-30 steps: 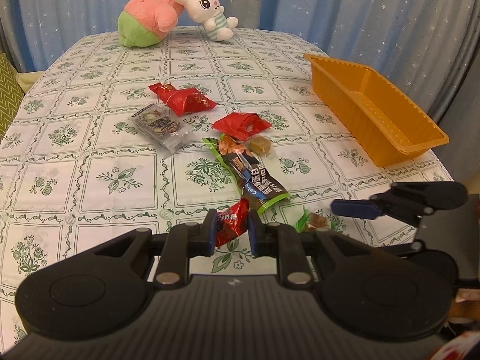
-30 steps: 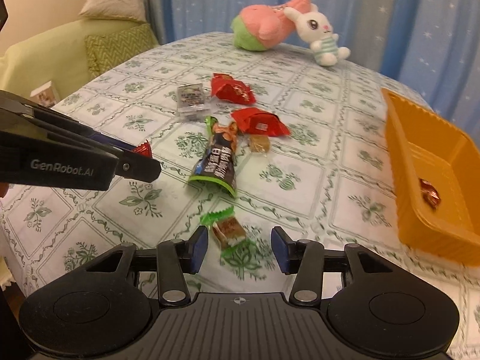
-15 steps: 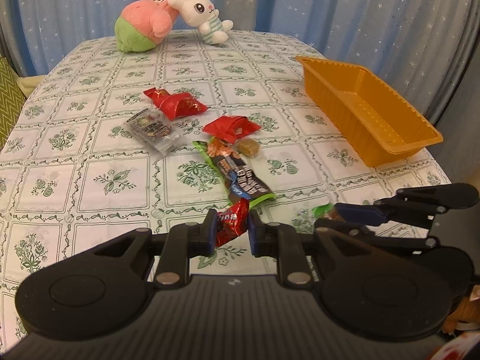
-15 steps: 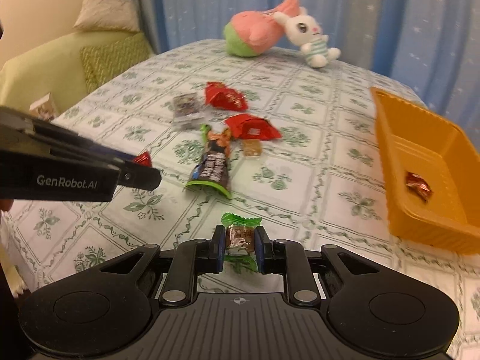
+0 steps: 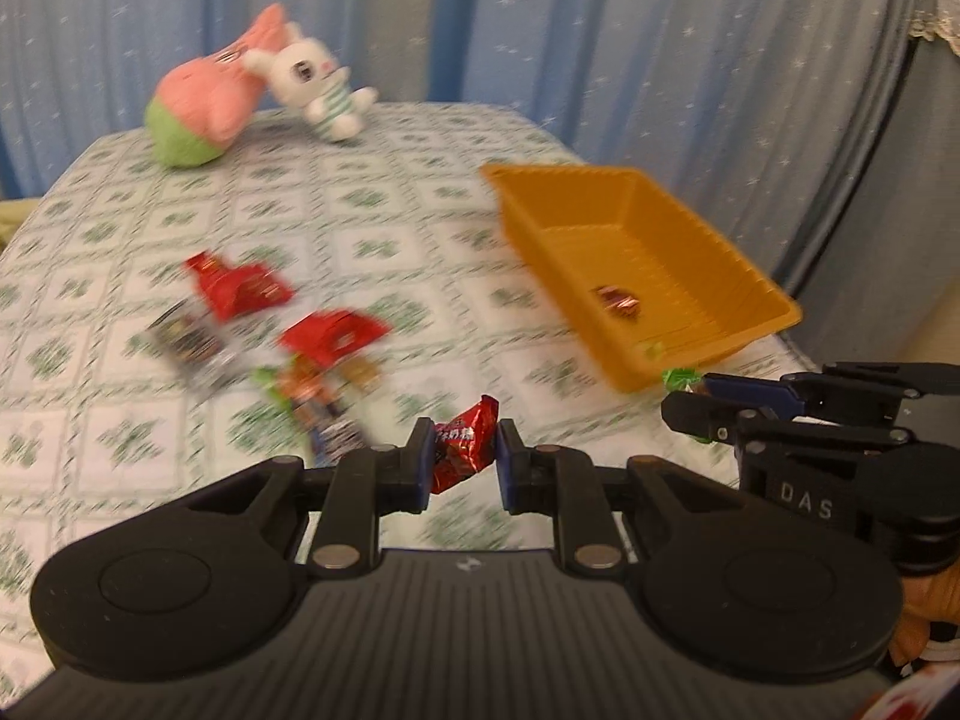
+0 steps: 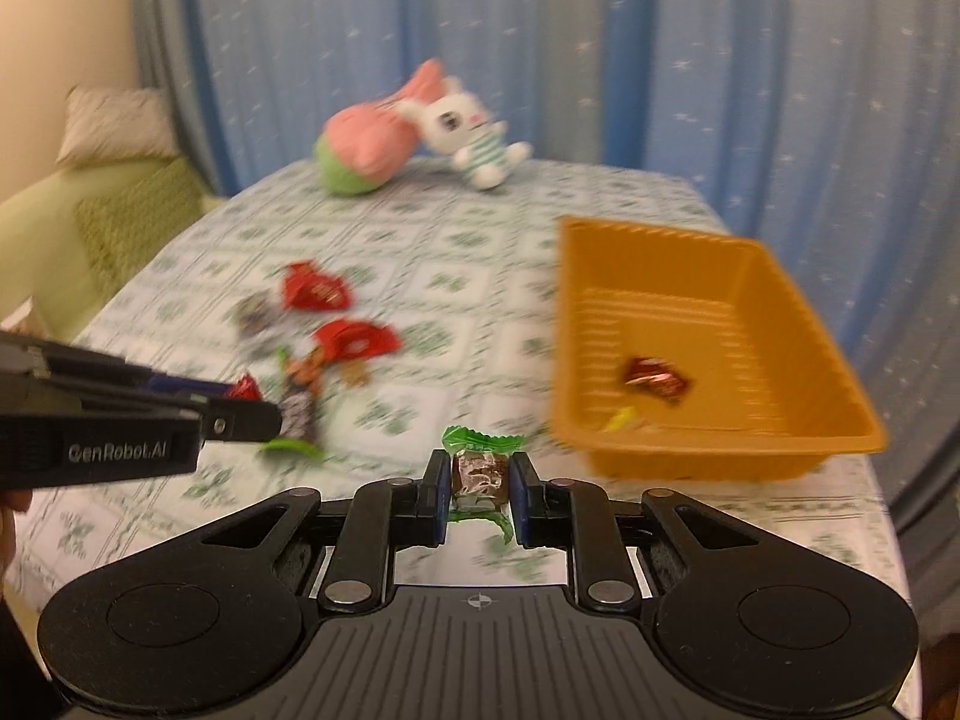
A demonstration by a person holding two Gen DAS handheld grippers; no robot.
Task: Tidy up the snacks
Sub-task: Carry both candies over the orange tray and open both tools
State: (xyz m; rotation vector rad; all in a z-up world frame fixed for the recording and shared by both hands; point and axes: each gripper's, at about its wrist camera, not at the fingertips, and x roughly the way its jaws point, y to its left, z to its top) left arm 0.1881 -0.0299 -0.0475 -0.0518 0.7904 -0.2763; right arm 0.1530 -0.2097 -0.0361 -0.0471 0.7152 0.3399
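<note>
- Left wrist view: the left gripper (image 5: 462,457) has its jaws pinched on a red-wrapped candy (image 5: 463,441), which stands up between the two blue pads, clear of the bench (image 5: 420,198).
- To the right in the same view, the right gripper (image 5: 690,387) comes in from the side with a green wrapper end showing at its tip, just beside the near corner of the orange tray (image 5: 708,258).
- Right wrist view: the right gripper (image 6: 480,489) has its jaws pressed on a green-wrapped candy (image 6: 480,471), brown in the middle with green frills above and below the pads.
- The orange tray (image 6: 780,312) sits on the right side of the bench and holds one red-wrapped sweet (image 5: 618,300) on its ribbed floor; a small yellow-green scrap lies near its front wall.
- Loose snacks lie together left of the tray on the green-patterned cloth: two red packets (image 5: 240,285) (image 5: 333,333), a clear-wrapped packet (image 5: 189,345), and a dark bar with green edges (image 5: 324,414); all are blurred.
- A pink and green plush (image 5: 201,108) and a white rabbit plush (image 5: 315,84) touch each other at the far edge of the bench, in front of a blue starred curtain (image 5: 600,30).
- In the right wrist view a green sofa with a cushion (image 6: 114,123) stands at the left, beyond the bench.
</note>
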